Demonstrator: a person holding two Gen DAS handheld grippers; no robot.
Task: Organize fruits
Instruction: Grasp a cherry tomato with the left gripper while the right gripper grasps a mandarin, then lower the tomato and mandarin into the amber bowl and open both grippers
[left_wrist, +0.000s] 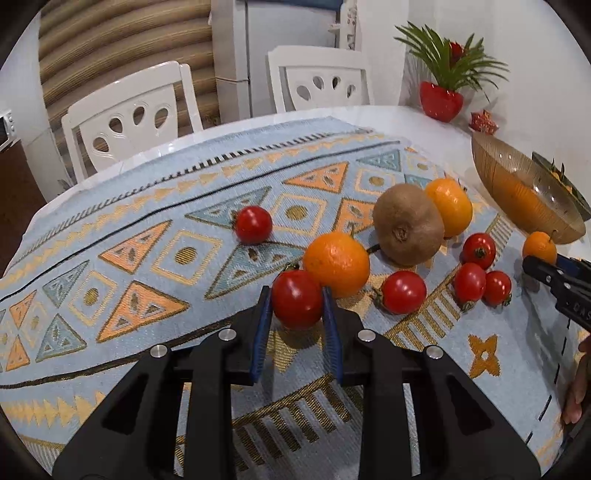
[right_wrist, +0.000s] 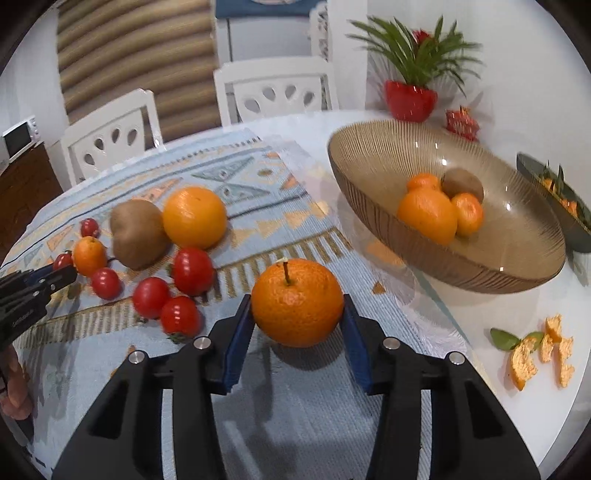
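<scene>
My right tool (right_wrist: 297, 319) grips an orange (right_wrist: 297, 302) with a stem, just above the patterned cloth (right_wrist: 314, 398) on the desk, and my left tool (left_wrist: 297, 314) is clamped on a tomato (left_wrist: 296, 298) beside the loose fruit. The ribbed glass bowl (right_wrist: 369, 147) to the right holds three oranges (right_wrist: 428, 216) and a kiwi (right_wrist: 463, 184). Near it lie orange peels (right_wrist: 543, 350) on the bare desk (right_wrist: 480, 306).

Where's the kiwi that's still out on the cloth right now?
In the left wrist view the kiwi lies right of centre on the patterned cloth, touching the orange behind it, with the glass bowl further right.
</scene>
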